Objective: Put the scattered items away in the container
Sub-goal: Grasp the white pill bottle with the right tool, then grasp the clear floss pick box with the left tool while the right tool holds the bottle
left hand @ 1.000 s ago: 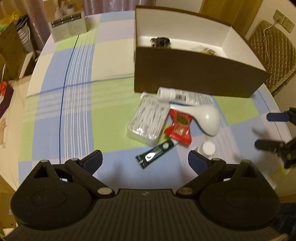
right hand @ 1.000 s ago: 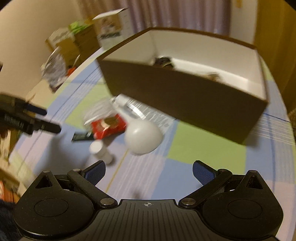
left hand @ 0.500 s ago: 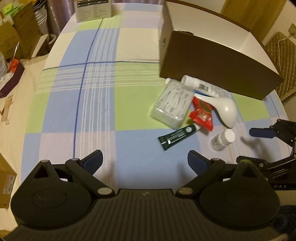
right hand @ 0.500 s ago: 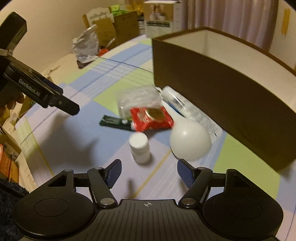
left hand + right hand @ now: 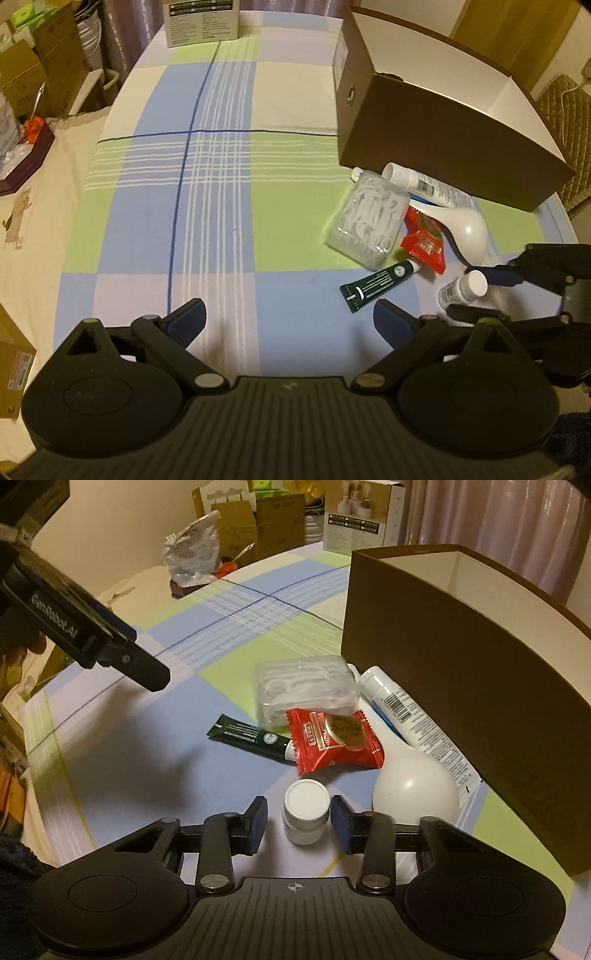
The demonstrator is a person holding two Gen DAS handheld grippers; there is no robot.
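A small white bottle (image 5: 306, 808) stands upright between the pads of my right gripper (image 5: 299, 821). The jaws are closing; a gap still shows on the left side. In the left wrist view the same bottle (image 5: 463, 290) sits between the right gripper's fingers (image 5: 495, 275). Behind it lie a red packet (image 5: 332, 738), a dark green tube (image 5: 247, 734), a clear box of floss picks (image 5: 306, 690), a white bulb-shaped item (image 5: 413, 794) and a white barcode tube (image 5: 402, 709). The brown box (image 5: 461, 672) stands behind them. My left gripper (image 5: 290, 314) hangs open over bare cloth.
The checked tablecloth (image 5: 221, 206) covers a round table. A printed carton (image 5: 201, 22) stands at its far edge. Cardboard boxes (image 5: 37, 74) crowd the floor to the left. A quilted chair (image 5: 569, 110) is behind the brown box.
My right gripper has dropped toward the small white bottle and its jaws have narrowed around it. My left gripper has drifted left, away from the pile, and stays open.
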